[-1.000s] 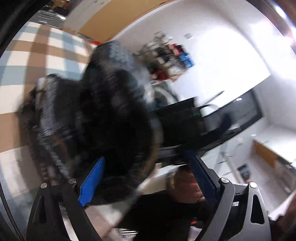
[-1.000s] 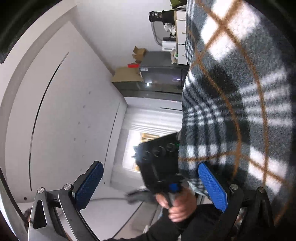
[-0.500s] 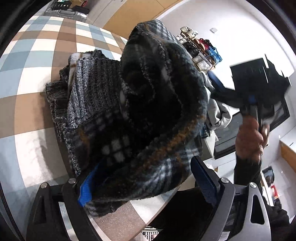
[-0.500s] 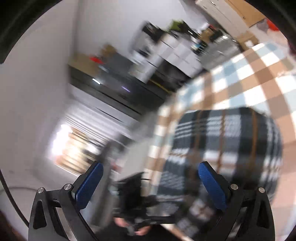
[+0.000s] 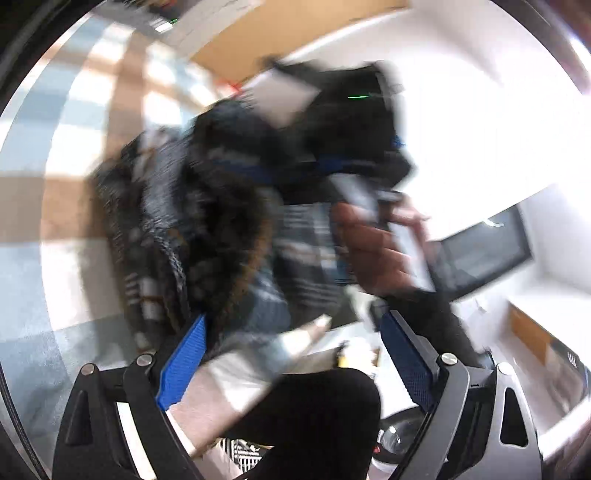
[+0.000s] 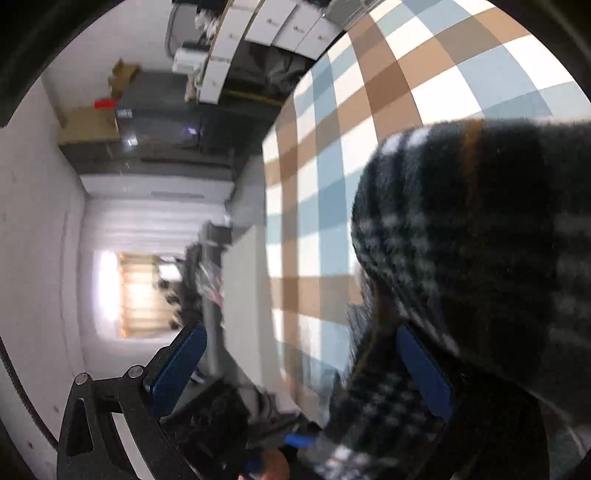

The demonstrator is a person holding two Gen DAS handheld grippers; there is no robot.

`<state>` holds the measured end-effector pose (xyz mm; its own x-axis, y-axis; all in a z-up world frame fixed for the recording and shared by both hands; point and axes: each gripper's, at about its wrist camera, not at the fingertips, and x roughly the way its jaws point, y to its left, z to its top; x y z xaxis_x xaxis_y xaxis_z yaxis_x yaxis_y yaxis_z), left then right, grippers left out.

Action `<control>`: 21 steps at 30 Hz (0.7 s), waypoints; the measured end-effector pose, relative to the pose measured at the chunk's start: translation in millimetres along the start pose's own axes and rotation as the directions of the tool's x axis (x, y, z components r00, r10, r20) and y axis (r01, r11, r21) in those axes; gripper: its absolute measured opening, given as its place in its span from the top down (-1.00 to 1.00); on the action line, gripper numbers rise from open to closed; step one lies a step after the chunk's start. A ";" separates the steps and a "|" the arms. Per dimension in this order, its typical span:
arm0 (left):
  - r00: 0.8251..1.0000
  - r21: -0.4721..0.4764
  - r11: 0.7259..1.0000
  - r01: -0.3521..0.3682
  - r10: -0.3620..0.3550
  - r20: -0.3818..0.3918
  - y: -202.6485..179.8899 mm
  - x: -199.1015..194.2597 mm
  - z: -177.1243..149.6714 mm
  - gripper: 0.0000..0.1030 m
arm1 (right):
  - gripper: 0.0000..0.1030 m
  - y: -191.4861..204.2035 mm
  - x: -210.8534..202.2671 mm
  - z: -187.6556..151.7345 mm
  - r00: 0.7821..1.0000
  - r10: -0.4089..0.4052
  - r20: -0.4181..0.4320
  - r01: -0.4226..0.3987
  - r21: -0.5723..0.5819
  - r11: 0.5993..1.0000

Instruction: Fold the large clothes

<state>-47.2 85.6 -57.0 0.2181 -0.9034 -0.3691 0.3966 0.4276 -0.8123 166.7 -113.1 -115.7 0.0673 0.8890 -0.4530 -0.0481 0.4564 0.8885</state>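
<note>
A dark plaid fleece garment [image 5: 207, 229] with white and orange lines lies bunched on the checked tablecloth [image 5: 74, 155]; the left wrist view is blurred. My left gripper [image 5: 293, 321] is open, the cloth's lower edge lying against its left pad [image 5: 184, 358]. A hand [image 5: 373, 254] holds the right gripper's body [image 5: 351, 122] just above and behind the bundle. In the right wrist view the garment [image 6: 480, 258] bulges close at the right, hanging over the right pad [image 6: 424, 369]. My right gripper [image 6: 301, 332] is open, with no cloth gripped between its pads.
The blue, brown and white checked tablecloth [image 6: 351, 129] ends at the table edge [image 6: 243, 295] on the left. Beyond it stand white drawers [image 6: 258, 22], a dark cabinet [image 6: 166, 122] and a bright window [image 6: 136, 291]. The person's dark sleeve [image 5: 314, 417] is low in the left wrist view.
The right gripper and its hand have swung in over the bundle, toward the middle of the left wrist view. The right wrist view has turned down onto the tablecloth, with the garment now close at right.
</note>
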 end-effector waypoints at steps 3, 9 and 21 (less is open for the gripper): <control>0.996 0.140 0.987 0.084 -0.087 0.015 -30.1 -2.5 -5.4 -0.74 | -1.00 -3.7 -3.3 3.7 0.999 0.028 0.028 -0.029 0.030 0.999; 0.976 0.277 0.941 0.195 -0.213 0.035 -71.3 4.3 2.6 -0.74 | -1.00 -3.6 -21.6 -3.5 0.990 0.139 0.031 -0.141 0.063 0.988; 0.968 0.102 0.963 -0.250 0.250 0.011 -17.2 67.1 26.0 -0.74 | -1.00 38.3 -144.0 -63.1 0.976 0.128 0.177 -0.062 -0.336 0.940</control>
<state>-16.2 18.4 -56.0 0.3201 -0.7676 -0.5552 0.4183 0.6404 -0.6442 92.3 -221.2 -21.1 0.2357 0.9193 -0.3153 -0.3847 0.3862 0.8384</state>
